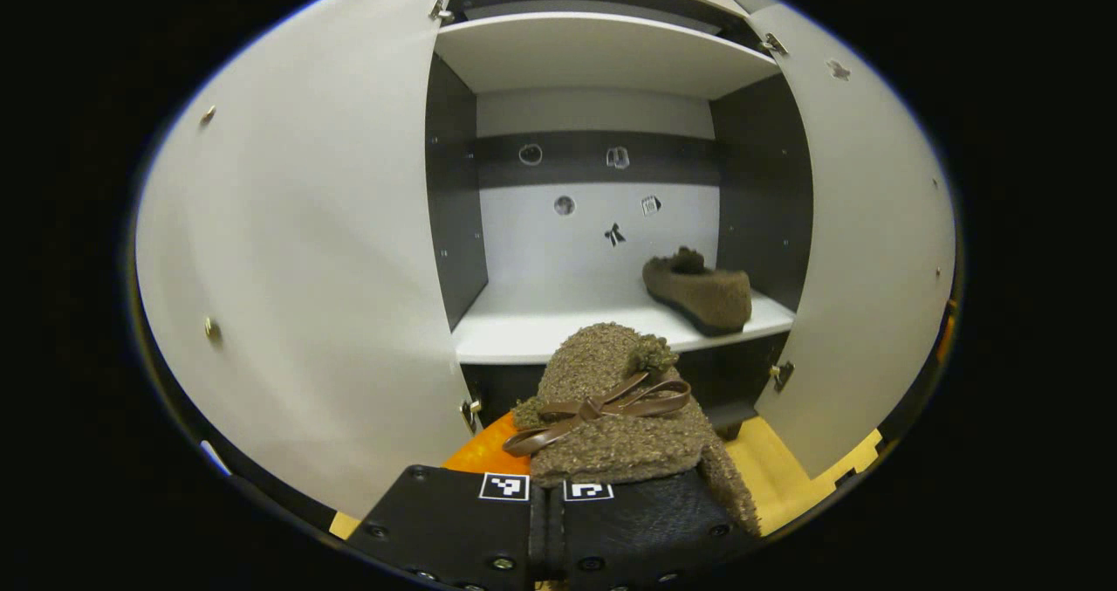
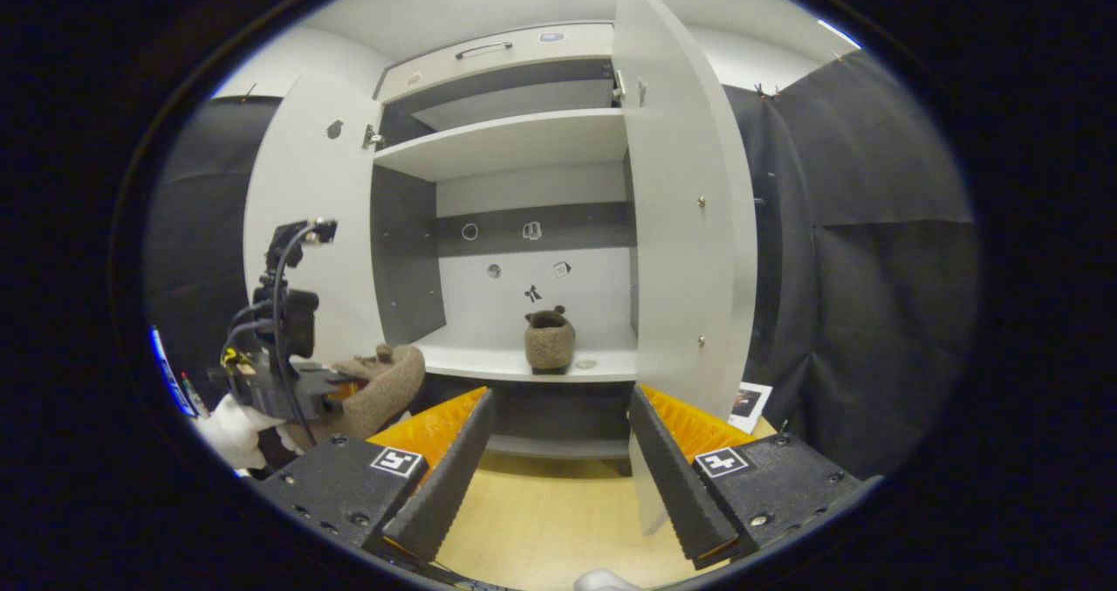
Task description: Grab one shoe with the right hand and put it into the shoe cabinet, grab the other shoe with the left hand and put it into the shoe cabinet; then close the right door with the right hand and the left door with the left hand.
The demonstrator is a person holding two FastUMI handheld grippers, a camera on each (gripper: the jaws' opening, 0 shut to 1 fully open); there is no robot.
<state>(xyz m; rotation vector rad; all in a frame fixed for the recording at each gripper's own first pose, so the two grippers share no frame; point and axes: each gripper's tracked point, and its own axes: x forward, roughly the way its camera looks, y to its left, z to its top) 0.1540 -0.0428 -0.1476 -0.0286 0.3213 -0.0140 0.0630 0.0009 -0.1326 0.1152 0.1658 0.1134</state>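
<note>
Closest to my left camera, the left gripper (image 1: 548, 495) has its fingers pressed together on the heel of a fuzzy brown shoe (image 1: 615, 408), held just outside the open shoe cabinet (image 1: 602, 50). My right gripper (image 2: 558, 477) hangs with fingers spread wide, empty. From there I see the second shoe (image 2: 550, 340) on the lower shelf, and a gloved hand (image 2: 234, 434) partly cut off.

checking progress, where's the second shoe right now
The second shoe is clamped in the left gripper, held in front of the open cabinet below the shelf where the first shoe sits.
</note>
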